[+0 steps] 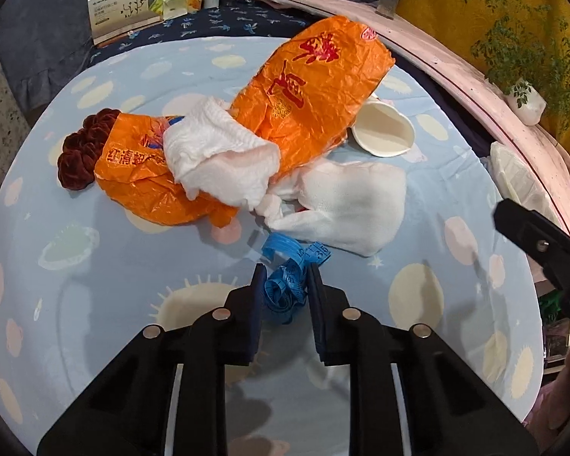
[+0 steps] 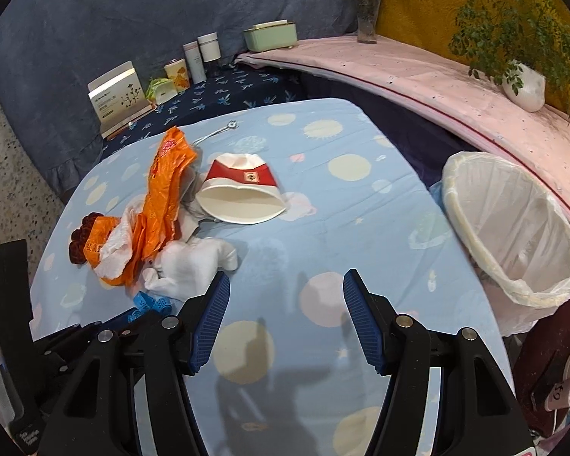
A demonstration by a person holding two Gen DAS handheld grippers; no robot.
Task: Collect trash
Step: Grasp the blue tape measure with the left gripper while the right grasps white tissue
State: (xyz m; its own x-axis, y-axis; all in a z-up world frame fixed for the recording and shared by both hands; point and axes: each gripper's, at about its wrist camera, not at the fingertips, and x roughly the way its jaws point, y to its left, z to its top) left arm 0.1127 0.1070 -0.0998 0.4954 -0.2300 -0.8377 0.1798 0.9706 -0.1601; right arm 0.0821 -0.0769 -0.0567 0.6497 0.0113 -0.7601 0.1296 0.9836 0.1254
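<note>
My left gripper (image 1: 287, 271) is shut on a crumpled blue tape measure (image 1: 285, 292) lying on the blue patterned tablecloth (image 1: 114, 266). Just beyond it lie a white tissue wad (image 1: 345, 201), a paper towel (image 1: 220, 152), two crumpled orange plastic bags (image 1: 307, 87) and a squashed paper cup (image 1: 383, 129) with a red band (image 2: 243, 174). My right gripper (image 2: 287, 276) hangs open over bare cloth with nothing between its blue pads (image 2: 212, 315), to the right of the tissue wad (image 2: 197, 262). A bin with a white liner (image 2: 513, 228) stands at the table's right edge.
A dark red scrunchie (image 1: 79, 152) pokes out from under the left orange bag. A metal spoon (image 2: 216, 131) lies at the table's far side. Boxes and jars (image 2: 193, 64) stand behind on dark cloth. A vase (image 2: 366, 15) and a potted plant (image 2: 524, 83) sit on the pink ledge.
</note>
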